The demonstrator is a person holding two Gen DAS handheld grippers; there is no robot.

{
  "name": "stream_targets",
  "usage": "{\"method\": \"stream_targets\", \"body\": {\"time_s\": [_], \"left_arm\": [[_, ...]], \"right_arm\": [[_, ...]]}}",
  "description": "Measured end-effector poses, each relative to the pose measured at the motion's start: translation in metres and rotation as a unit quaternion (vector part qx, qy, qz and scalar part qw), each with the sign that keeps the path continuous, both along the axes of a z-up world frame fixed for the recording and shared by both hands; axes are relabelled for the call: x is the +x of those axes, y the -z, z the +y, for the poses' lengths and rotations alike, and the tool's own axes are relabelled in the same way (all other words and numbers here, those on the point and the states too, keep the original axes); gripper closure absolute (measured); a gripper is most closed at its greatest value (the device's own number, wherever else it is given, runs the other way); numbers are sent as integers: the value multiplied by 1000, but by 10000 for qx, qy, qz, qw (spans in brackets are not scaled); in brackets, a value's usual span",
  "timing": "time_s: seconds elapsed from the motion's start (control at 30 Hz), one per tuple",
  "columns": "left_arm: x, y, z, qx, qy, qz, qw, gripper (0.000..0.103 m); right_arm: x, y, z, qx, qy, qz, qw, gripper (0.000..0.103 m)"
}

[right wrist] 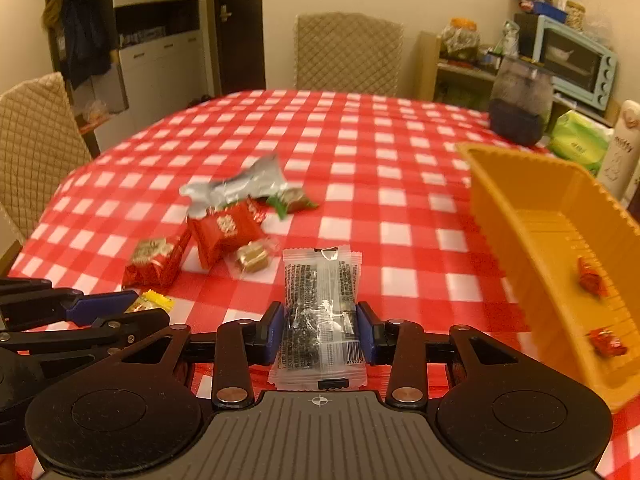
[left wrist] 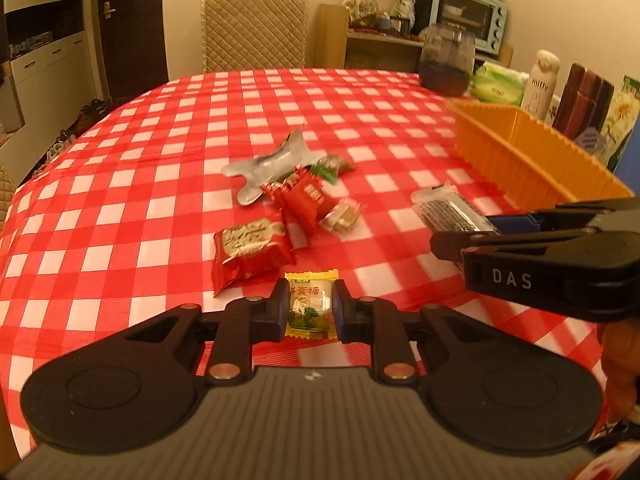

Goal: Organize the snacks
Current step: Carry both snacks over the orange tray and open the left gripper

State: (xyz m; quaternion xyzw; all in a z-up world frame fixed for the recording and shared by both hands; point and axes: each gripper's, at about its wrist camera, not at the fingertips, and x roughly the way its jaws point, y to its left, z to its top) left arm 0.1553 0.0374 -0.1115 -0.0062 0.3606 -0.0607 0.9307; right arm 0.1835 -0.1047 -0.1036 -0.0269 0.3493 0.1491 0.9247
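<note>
**Two light packets held, the tray waits at the right edge**

The left gripper is clamped on a small yellow candy packet, its pads pressing the two long sides, just above the near edge of the table with the red-and-white checked cloth. The right gripper is closed on a clear plastic packet with dark filling and black print, also by its sides.

Both packets look very light. The film is thin, smooth and probably slippery, so I think a grip across the middle, where the filling gives some body, is safer than the flat sealed ends, which would fold.

The orange ribbed plastic tray stands near the right edge of the table and holds two small red wrapped sweets. More snacks lie together in the middle of the table: a red pillow packet, a silver crumpled wrapper and others.

The far snacks are blurred, so their print is not readable. The near end of the tray is cut off by the picture edge.
</note>
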Motion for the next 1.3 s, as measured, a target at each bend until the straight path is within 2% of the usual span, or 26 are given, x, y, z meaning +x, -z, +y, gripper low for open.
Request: {"method": "stream_targets", "body": {"time_s": [0.2, 0.43, 0.9, 1.3], "left_arm": [[-14, -21, -18, -193, -204, -57, 9996, 83], [-28, -47, -44, -248, -70, -211, 9994, 83], [-24, -99, -122, -432, 471, -555, 9964, 83], [0, -109, -189, -517, 1090, -675, 9904, 83]], "right_arm": [[-22, -20, -21, 181, 149, -160, 9996, 64], [-44, -47, -55, 367, 445, -324, 9978, 64], [-54, -97, -144, 437, 1143, -620, 9905, 64], [-48, -105, -207, 518, 1580, -629, 9841, 64]]}}
